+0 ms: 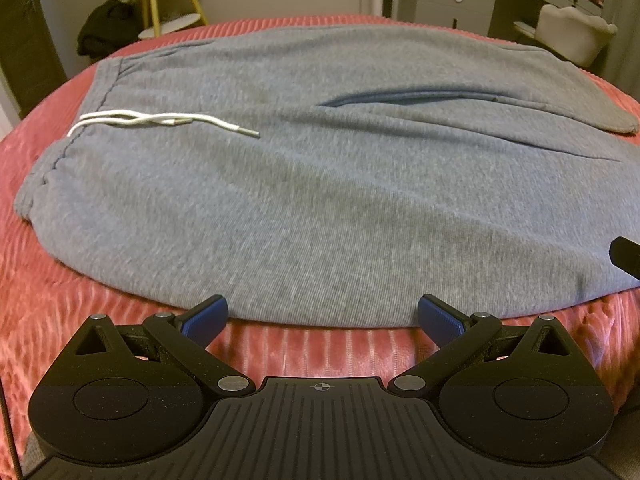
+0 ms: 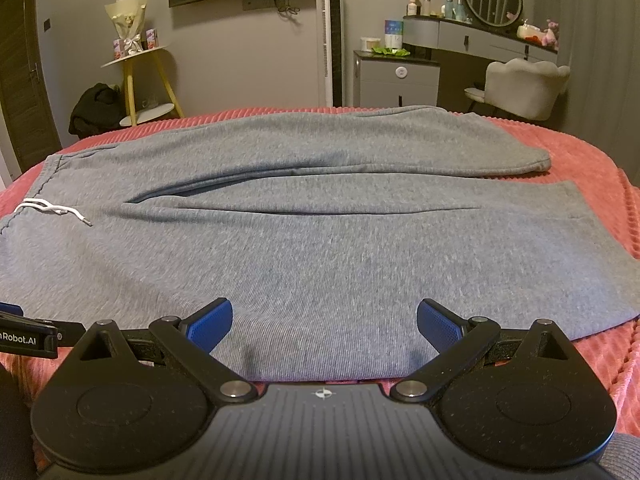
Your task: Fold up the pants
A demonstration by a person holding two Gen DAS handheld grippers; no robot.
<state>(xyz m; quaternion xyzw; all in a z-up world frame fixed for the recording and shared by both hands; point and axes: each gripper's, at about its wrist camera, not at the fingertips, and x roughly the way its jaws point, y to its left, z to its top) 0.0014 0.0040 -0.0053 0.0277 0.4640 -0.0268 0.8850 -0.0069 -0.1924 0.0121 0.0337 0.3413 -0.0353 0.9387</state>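
Grey sweatpants (image 2: 320, 240), flat on pink ribbed bedspread (image 1: 60, 320), long axis crosswise with waistband left, near hem edge just ahead of both spread, empty grippers: left gripper (image 1: 322, 318) towards waist end, right gripper (image 2: 324, 322) overhanging the near leg.

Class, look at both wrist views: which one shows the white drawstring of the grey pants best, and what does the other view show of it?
The left wrist view. There the drawstring lies large on the pants below the waistband, its twisted cords and grey tip distinct. In the right wrist view the drawstring is small, near the left edge, with less detail.
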